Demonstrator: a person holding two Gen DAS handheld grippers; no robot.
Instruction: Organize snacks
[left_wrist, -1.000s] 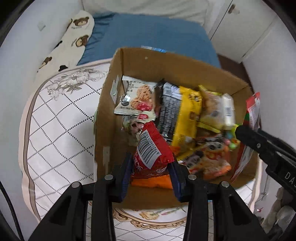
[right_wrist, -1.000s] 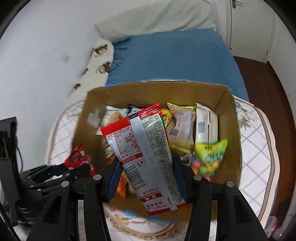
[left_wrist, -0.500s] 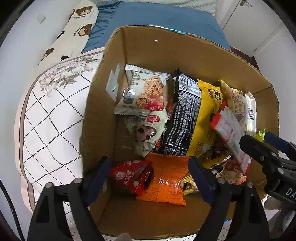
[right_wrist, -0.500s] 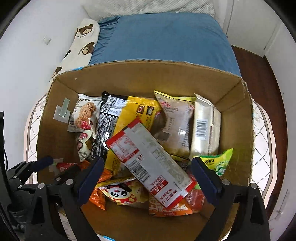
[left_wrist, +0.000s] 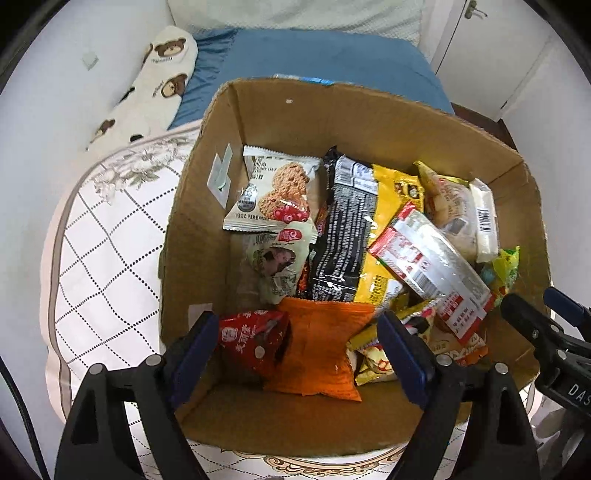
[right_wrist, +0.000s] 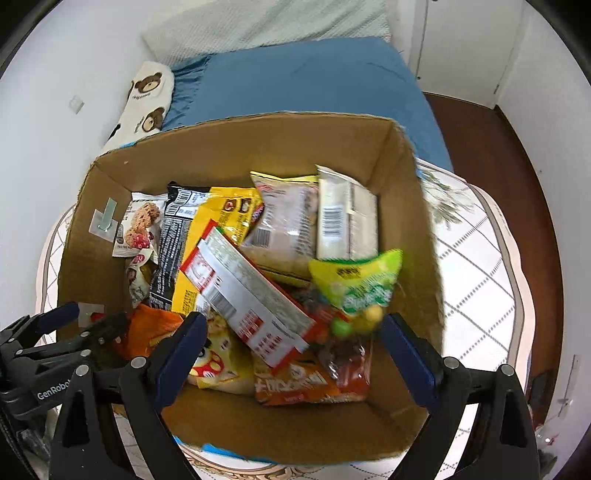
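Home bedroom. Bed with blue sheet (right_wrist: 303, 85) beyond the jaws, teddy-print pillow (left_wrist: 155, 85) against the white wall far left, quilted floral mattress cover (left_wrist: 99, 251) under the cardboard box (left_wrist: 354, 110), white closet doors (left_wrist: 491, 62) far right, dark wood floor (right_wrist: 517, 177).

Blue bedsheet (right_wrist: 303, 81), bear-print pillow (left_wrist: 155, 85), quilted floral mat (left_wrist: 96, 236), white cabinet doors (left_wrist: 491, 55).

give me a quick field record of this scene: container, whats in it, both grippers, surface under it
container: open cardboard box
contents: many snack packets, loosely piled
near left gripper: small red packet beside orange packet
top of pile: long red and silver packet
right side: green candy bag
left gripper: open, empty
right gripper: open, empty
surface: white quilted cover
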